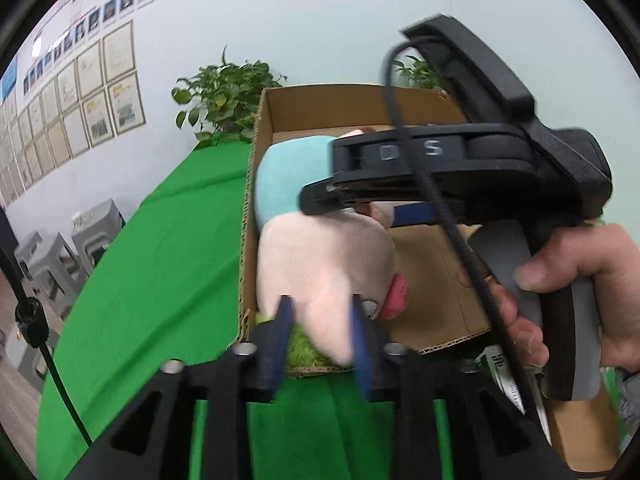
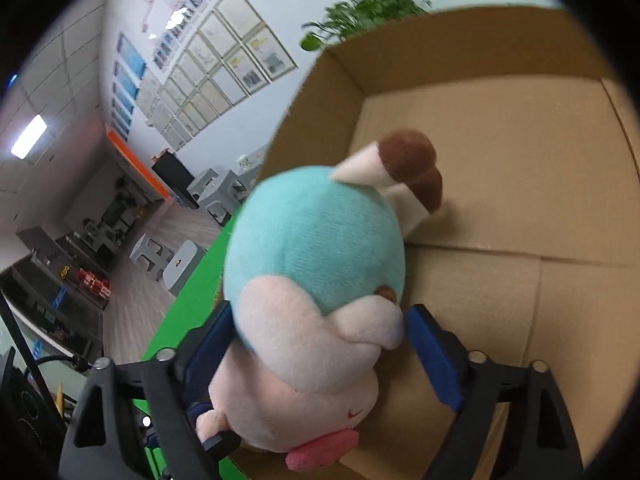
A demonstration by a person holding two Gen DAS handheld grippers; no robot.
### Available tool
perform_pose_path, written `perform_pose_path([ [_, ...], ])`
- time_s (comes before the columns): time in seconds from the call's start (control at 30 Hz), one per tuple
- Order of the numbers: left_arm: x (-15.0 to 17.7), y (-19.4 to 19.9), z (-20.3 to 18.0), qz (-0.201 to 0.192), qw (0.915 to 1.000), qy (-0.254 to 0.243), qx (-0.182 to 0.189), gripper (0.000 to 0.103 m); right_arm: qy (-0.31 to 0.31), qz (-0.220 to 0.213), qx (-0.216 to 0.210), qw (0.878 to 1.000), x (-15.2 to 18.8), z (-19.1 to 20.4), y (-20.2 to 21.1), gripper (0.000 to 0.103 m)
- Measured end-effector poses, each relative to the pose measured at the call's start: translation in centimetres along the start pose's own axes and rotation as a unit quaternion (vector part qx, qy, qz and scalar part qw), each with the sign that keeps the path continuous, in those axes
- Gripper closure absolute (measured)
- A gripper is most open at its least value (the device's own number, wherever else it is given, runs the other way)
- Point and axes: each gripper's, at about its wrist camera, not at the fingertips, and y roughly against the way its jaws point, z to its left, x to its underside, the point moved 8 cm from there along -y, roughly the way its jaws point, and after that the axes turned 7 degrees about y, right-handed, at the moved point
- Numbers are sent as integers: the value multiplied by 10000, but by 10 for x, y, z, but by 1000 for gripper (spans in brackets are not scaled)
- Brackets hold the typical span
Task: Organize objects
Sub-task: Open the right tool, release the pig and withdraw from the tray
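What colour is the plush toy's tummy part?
Turquoise blue on the plush toy, with pale pink below; it shows best in the right wrist view.

Green-covered surface with an open cardboard box on it.

Draped in bright green cloth, running back toward the white wall. Carries the box directly, flaps up, brown floor bare in part, seen from the right wrist too. Carries also a leafy potted plant at the far end just behind the box, a fuzzy green item at the box's near edge, and a printed paper packet near the box's near right corner.
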Motion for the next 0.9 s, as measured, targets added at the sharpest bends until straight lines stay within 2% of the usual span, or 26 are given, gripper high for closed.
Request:
perform_pose_path([
  [0.07,-2,10,7,-153,9996,217,20,37,26,-16,125,9999,1,0,9,14],
  [0.13,-3,23,13,-350,9988,352,-52,26,84,-83,302,9995,4,-1,23,12],
  [0.2,-4,38,17,-496,9977,461,41,21,137,-222,519,9983,8,-4,44,9],
  [0.27,-6,53,18,-587,9967,550,104,15,156,-412,838,9955,16,-8,73,1],
  [0.3,-6,59,16,-622,9964,566,117,15,136,-507,980,9938,21,-10,90,0],
  [0.4,-7,87,11,-908,9941,596,54,1,3,-640,1331,9890,47,-16,136,0],
  [0.47,-9,103,4,-1120,9915,659,28,0,45,-750,1596,9843,58,-14,161,0],
  [0.53,-12,115,-11,-1164,9908,666,202,0,49,-806,1930,9779,76,-12,182,0],
  [0.6,-11,127,-28,-1170,9903,660,354,0,47,-805,2076,9749,95,-10,197,0],
  [0.67,-6,135,-46,-1079,9909,616,526,0,1,-757,2151,9737,101,-6,200,0],
  [0.83,5,144,-80,-754,9923,519,837,0,-87,-636,2446,9675,143,-9,211,0],
  [0.9,8,145,-88,-709,9927,423,873,0,-90,-565,2469,9673,152,-10,210,0],
])
